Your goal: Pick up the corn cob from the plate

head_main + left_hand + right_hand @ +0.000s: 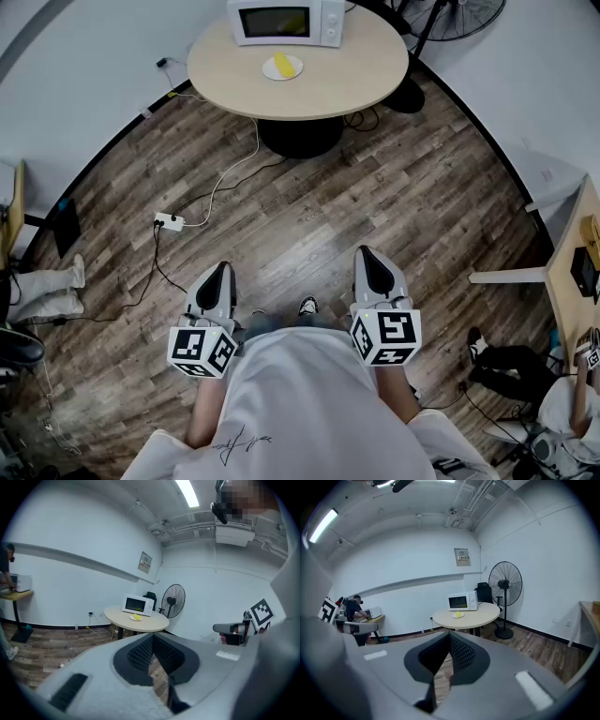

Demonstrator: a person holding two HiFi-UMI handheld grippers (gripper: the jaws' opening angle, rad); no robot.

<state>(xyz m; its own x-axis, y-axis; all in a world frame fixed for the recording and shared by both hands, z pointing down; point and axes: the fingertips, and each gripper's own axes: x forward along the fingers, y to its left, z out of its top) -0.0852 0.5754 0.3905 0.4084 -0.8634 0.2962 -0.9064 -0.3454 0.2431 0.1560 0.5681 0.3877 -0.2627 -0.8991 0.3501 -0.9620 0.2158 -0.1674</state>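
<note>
Corn cob [282, 64] on plate [297, 68], well ahead of fingertips [217, 277], untouched. Left gripper [223, 267] and right gripper [365, 251] clamped together, empty. Probably light, stiff, rolls easily; best pinched mid-length across the cob.

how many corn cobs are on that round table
1. The corn cob lies on the white plate on the round table, just in front of the microwave. Anything behind the microwave would be hidden.
</note>
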